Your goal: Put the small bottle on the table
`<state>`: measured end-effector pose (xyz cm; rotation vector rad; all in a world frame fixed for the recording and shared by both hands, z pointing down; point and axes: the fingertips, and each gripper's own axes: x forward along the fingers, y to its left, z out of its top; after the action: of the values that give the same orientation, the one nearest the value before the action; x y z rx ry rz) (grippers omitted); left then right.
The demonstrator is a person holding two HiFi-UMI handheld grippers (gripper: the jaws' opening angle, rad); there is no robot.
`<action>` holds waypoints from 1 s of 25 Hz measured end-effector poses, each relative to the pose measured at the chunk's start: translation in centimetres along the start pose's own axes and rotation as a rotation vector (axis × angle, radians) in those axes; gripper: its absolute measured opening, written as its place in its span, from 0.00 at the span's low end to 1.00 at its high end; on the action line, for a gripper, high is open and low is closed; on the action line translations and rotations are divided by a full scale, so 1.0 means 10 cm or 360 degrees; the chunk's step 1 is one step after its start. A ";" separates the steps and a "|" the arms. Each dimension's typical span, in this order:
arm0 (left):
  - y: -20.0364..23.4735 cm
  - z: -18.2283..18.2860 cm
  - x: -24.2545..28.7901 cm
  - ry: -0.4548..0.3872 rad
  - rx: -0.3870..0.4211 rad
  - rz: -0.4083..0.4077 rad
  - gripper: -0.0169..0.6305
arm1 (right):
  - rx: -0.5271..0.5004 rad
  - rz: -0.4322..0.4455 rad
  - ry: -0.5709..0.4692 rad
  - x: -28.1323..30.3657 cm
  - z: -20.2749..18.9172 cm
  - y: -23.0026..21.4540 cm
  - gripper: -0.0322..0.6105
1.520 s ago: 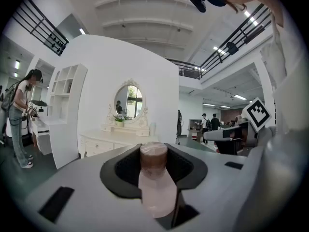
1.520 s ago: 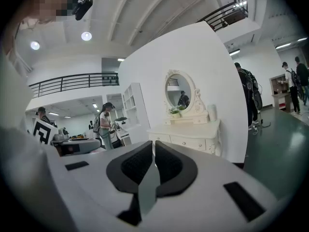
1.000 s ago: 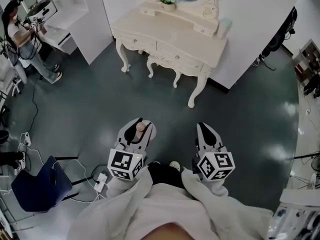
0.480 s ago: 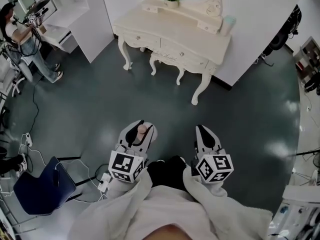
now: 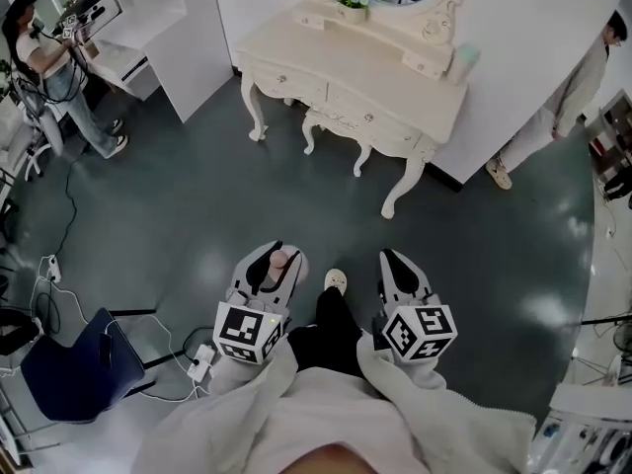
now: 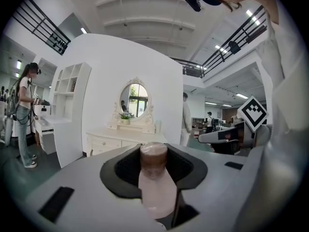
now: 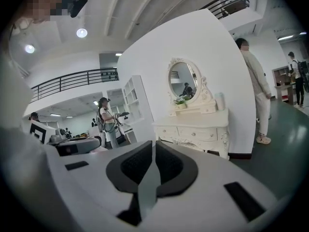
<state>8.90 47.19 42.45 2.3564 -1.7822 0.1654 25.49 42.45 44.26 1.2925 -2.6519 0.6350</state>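
The left tool (image 5: 269, 257) is clamped on the small pale-pink plastic bottle with a brown cap (image 5: 278, 258). The right tool (image 5: 397, 262) is closed with nothing in it. Bare dark grey-green floor (image 5: 197, 196) lies open up to the cream carved dressing table (image 5: 336, 57). Since a second ago, a white shoe (image 5: 336, 280) has stepped forward and a pale-clothed person (image 5: 558, 117) has appeared past the table's right end.

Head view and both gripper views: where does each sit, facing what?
Head view: on the person's head, looking steeply down at floor, left gripper, right gripper, sleeves.
Left gripper view: on that gripper, along jaws gripping the small bottle, toward the dressing table.
Right gripper view: on that gripper, along shut, empty jaws.
Shared: the dressing table.
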 end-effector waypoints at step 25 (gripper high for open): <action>0.65 0.59 1.79 -0.0076 -0.0023 0.0055 0.25 | -0.0012 0.0131 -0.0014 1.56 0.91 -0.84 0.12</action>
<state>7.48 27.37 40.77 2.3399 -1.8401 0.1019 22.85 22.69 43.17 1.1926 -2.7240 0.6304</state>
